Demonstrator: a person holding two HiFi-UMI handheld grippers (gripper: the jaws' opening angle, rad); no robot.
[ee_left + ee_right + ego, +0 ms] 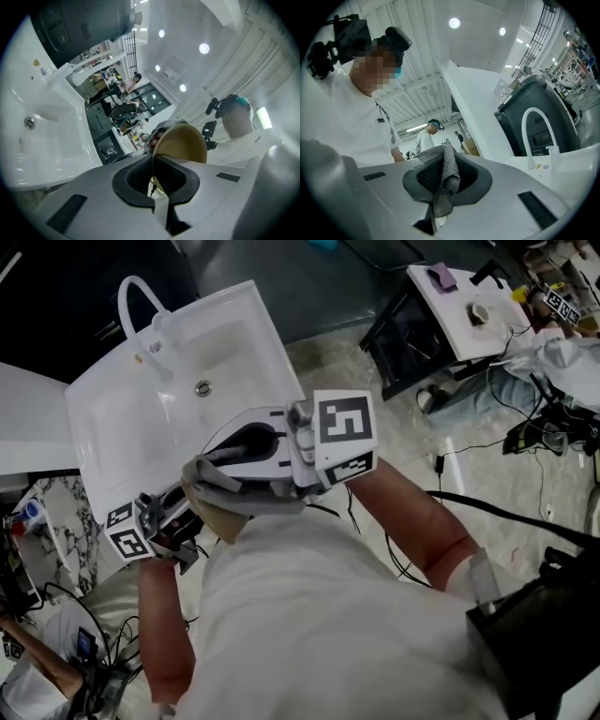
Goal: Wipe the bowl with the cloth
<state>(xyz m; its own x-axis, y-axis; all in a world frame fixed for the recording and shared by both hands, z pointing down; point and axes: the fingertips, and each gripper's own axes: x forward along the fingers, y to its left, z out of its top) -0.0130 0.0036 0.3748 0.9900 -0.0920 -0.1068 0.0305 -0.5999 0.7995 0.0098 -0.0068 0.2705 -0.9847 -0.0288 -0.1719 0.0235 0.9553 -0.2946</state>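
Jaws clamped both sides: my left gripper (157, 182) pinches the rim of the tan bowl (183, 143), my right gripper (442, 183) grips the grey cloth (450, 164), mid-frame below the white sink (117, 413).

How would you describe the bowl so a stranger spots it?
Find the big white sink; just below it in the head view are the left tongs. The bowl is the smooth tan round shape pinched by its rim there, unlike the grey woven cloth in the right tongs beside it.
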